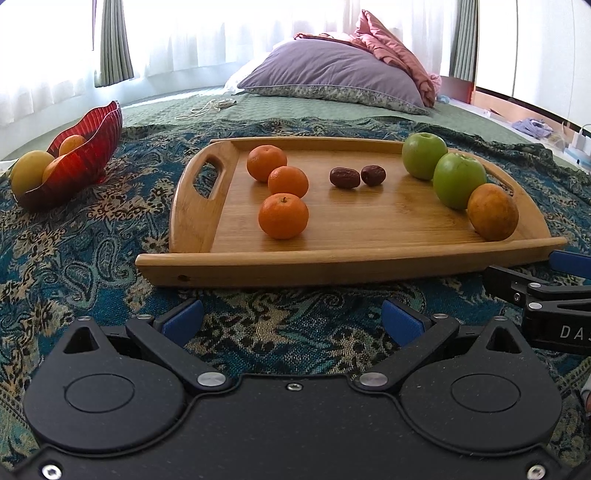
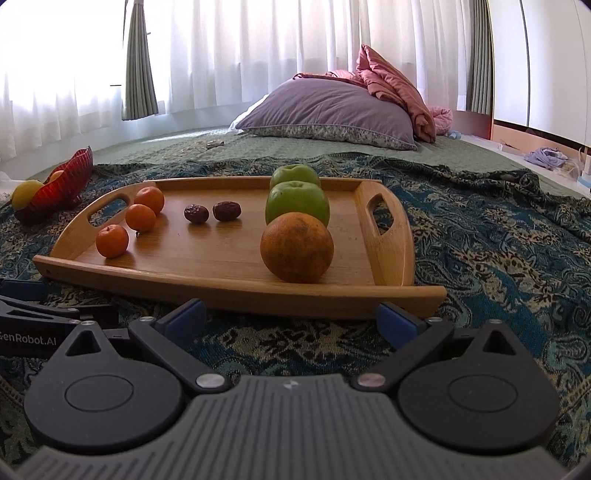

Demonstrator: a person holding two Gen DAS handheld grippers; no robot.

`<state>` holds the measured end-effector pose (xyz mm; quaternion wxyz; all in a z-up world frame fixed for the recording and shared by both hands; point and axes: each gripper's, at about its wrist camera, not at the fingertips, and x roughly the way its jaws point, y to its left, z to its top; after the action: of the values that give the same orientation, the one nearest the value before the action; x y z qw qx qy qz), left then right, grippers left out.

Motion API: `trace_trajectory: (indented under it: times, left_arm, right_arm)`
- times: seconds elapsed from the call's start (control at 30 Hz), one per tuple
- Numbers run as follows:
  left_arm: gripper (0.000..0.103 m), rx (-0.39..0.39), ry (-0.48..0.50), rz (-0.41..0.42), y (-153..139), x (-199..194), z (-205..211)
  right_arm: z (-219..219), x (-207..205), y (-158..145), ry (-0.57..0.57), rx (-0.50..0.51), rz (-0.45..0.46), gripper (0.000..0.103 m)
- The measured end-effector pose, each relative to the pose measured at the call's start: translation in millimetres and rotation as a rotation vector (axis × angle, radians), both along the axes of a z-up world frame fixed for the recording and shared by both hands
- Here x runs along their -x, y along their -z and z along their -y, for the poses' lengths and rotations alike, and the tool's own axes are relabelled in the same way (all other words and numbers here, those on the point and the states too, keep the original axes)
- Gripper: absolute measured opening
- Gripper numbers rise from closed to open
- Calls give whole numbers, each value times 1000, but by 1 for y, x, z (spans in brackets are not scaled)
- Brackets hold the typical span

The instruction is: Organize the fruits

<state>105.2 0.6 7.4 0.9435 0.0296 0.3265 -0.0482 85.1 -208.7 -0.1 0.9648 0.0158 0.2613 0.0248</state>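
Side by side, the left gripper [image 1: 291, 319] and the right gripper [image 2: 291, 319] hover low over a blue paisley throw [image 1: 92, 243] spread across a bed, each with its blue-padded fingers spread wide and nothing held between them. Just beyond their tips lies a wooden tray [image 1: 332, 258] with cut-out handles at both ends. Three mandarins [image 1: 283, 216] sit in a loose diagonal line on the tray's left side, the nearest one standing slightly apart from the other two. Two dark red dates [image 1: 344, 177] rest close together near the tray's middle, toward the far edge. Along the right side, two green apples [image 1: 459, 180] and a mottled orange [image 1: 492, 211] form a row running from far to near, each touching or nearly touching the next; in the right wrist view the orange [image 2: 297, 246] stands directly ahead of the right gripper, the apples [image 2: 297, 201] lined up behind it. Well to the left of the tray, a red ribbed glass bowl [image 1: 86, 155] sits on the throw holding several yellow-orange fruits [image 1: 31, 170]. At the far end of the bed, a purple pillow [image 1: 332, 74] leans under a crumpled pink quilt [image 1: 391, 44] before white sheer curtains [image 1: 221, 33].
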Motion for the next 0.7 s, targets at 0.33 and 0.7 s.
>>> trace_trajectory:
  times: [0.33,0.7]
  left_arm:
    - [103,0,-12,4,6,-2,0]
    - [103,6,-41,-17,7,-12,-1]
  right_arm:
    - [-4,-5,9,11,20,-45,103]
    - [-12,-6,12,9,74,-52,103]
